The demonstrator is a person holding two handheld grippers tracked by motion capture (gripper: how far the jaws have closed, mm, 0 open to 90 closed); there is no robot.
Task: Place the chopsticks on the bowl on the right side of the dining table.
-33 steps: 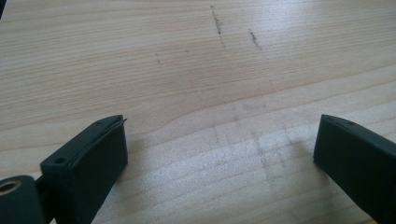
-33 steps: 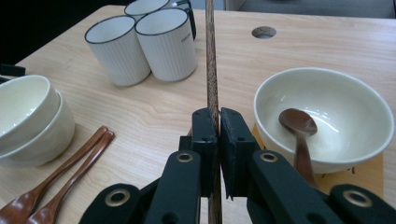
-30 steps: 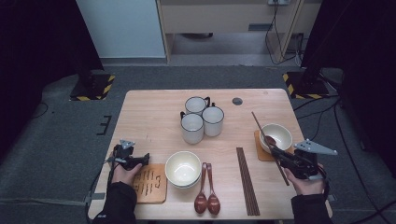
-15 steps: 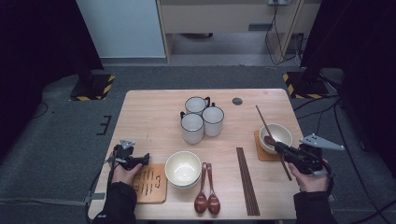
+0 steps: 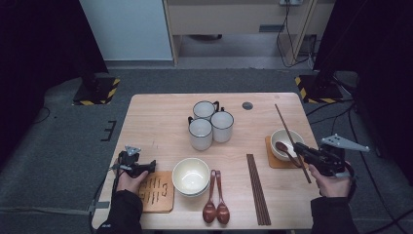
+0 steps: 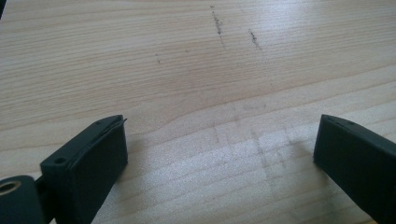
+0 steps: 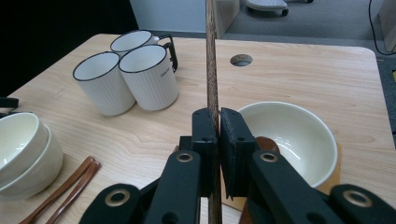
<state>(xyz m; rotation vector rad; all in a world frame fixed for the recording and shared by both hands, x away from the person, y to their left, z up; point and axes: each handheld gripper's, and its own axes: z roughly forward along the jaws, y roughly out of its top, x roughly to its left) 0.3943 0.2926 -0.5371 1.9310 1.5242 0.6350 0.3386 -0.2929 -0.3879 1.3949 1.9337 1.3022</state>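
Note:
My right gripper (image 5: pixel 301 152) (image 7: pixel 215 117) is shut on a single dark wooden chopstick (image 5: pixel 284 122) (image 7: pixel 211 56), held near its middle. The stick slants over a white bowl (image 5: pixel 287 139) (image 7: pixel 299 140) that sits on a wooden coaster (image 5: pixel 272 161) at the table's right. A brown spoon (image 5: pixel 282 146) rests inside that bowl. My left gripper (image 5: pixel 150 166) (image 6: pixel 219 126) lies low at the front left with its jaws wide apart over bare wood and nothing between them.
Three white mugs (image 5: pixel 209 122) (image 7: pixel 126 77) cluster at the table's middle back. Two stacked bowls (image 5: pixel 191 176) (image 7: pixel 21 149) stand in front, beside two wooden spoons (image 5: pixel 215 195), several chopsticks (image 5: pixel 257 190) and a printed coaster (image 5: pixel 157 191). A cable hole (image 5: pixel 247 105) lies behind.
My right gripper has lifted the chopstick and carried it a little up and away, toward the table's right edge. My left gripper has stayed where it was.

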